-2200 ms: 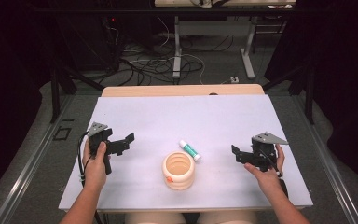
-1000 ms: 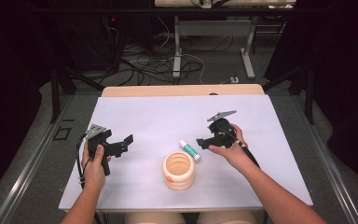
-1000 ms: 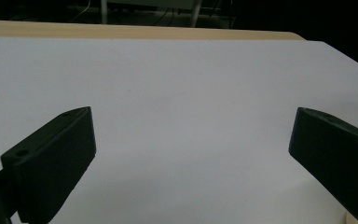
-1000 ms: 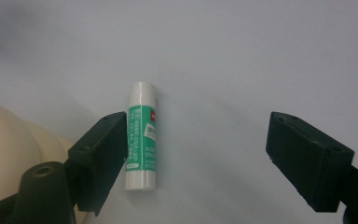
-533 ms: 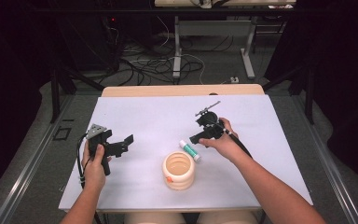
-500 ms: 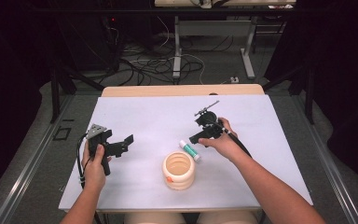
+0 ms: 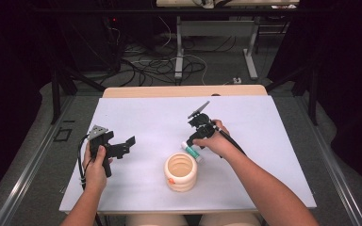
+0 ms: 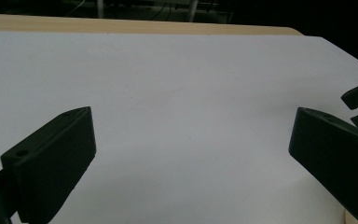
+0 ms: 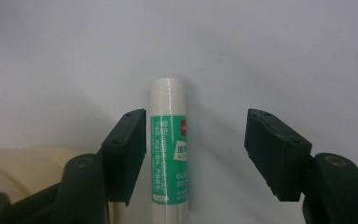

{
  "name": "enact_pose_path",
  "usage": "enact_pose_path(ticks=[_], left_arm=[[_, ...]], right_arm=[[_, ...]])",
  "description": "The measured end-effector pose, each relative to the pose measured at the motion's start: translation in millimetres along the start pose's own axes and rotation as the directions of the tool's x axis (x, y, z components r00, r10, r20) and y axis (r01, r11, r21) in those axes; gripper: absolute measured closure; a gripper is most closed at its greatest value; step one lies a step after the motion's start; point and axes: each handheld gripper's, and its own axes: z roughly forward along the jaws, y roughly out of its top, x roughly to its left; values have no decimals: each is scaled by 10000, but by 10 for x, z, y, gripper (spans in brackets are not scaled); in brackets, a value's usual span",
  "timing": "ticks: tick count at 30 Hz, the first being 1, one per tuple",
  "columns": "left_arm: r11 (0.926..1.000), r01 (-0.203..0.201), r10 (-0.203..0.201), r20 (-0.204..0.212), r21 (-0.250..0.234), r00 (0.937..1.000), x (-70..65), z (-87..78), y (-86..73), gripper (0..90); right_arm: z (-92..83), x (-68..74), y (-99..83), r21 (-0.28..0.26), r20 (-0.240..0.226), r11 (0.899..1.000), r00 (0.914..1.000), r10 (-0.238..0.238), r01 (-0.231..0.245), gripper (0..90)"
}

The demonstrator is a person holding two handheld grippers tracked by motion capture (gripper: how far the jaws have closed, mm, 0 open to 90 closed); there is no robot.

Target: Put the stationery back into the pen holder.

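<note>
A white glue stick (image 7: 191,152) with a green label lies on the white table (image 7: 160,117), just behind a cream ribbed cup (image 7: 181,172). My right gripper (image 7: 192,142) points down over the stick. In the right gripper view the glue stick (image 9: 168,154) lies between the jaws of the right gripper (image 9: 196,149). They have just been closing; one sits against the label, while a gap remains at the other. The cup (image 9: 23,163) shows at lower left. My left gripper (image 7: 128,143) is held at the table's left, open, and the left gripper (image 8: 191,154) has nothing between its jaws.
The table's wooden far edge (image 7: 184,91) borders a floor with cables and desk legs (image 7: 179,52). A cable (image 7: 81,160) trails from the left gripper beside the forearm. Bare white surface lies around both hands.
The right hand has come from the table's right side leftward to the glue stick and tilted down over it. Its jaws stand narrower. The left hand has stayed where it was.
</note>
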Motion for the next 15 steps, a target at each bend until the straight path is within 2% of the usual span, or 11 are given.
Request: enact_pose_path(ticks=[1,3,4,5,8,10,15], left_arm=[[10000,-6,6,-2,4,10000,0,0,0,5],[10000,-16,16,1,4,10000,0,0,1,5],[10000,-16,16,1,5,10000,0,0,1,5],[10000,-25,25,6,4,10000,1,1,1,5],[10000,-51,51,5,20,10000,0,2,0,5],[10000,-56,56,-2,30,10000,1,2,0,5],[10000,-14,14,-16,-10,10000,1,2,1,5]], right_arm=[[32,11,-4,-225,-101,9997,9999,79,-82,392],[47,22,8,107,-33,9999,10000,-34,34,404],[49,42,15,411,-33,9991,9999,140,-138,415],[64,46,17,526,-30,9986,9999,113,-111,425],[119,74,9,549,-152,9983,9997,199,-191,443],[153,81,5,576,-230,9983,9997,71,-58,456],[181,102,10,1068,-232,9942,9997,-97,121,498]])
